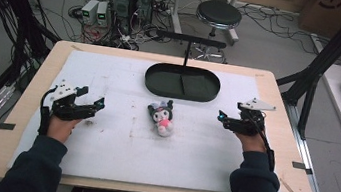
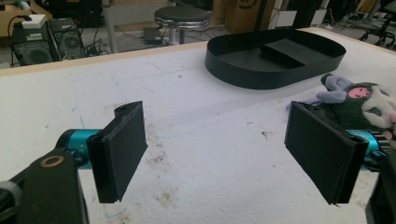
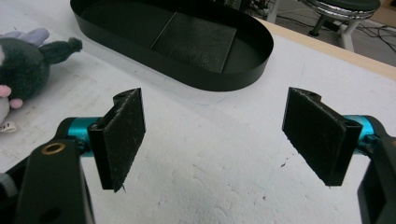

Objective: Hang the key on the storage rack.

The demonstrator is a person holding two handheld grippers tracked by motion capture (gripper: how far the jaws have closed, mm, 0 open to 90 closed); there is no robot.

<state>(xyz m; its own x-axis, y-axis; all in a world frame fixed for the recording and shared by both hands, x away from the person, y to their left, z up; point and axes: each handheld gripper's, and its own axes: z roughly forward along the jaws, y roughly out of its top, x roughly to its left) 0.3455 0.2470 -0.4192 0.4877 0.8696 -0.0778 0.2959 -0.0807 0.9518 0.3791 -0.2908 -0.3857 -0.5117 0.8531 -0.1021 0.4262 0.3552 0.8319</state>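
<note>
On the table: both grippers empty, plush toy lies free between them.

High view: plush toy [image 1: 161, 119] lies mid-table on the white foam sheet [image 1: 117, 139], just in front of the black oval tray [image 1: 182, 82]; left gripper [image 1: 90, 104] and right gripper [image 1: 223, 117] flank it, well apart. Left gripper view: fingers [image 2: 122, 149] spread wide, nothing between them, toy at the far right behind one finger. Right gripper view: fingers [image 3: 120, 135] spread wide over bare foam, toy [image 3: 25, 70] off to the left, tray [image 3: 177, 42] ahead. Risk, as judged: a pinch on the soft ears alone could slip or dangle; an off-centre approach may push the toy away.
</note>
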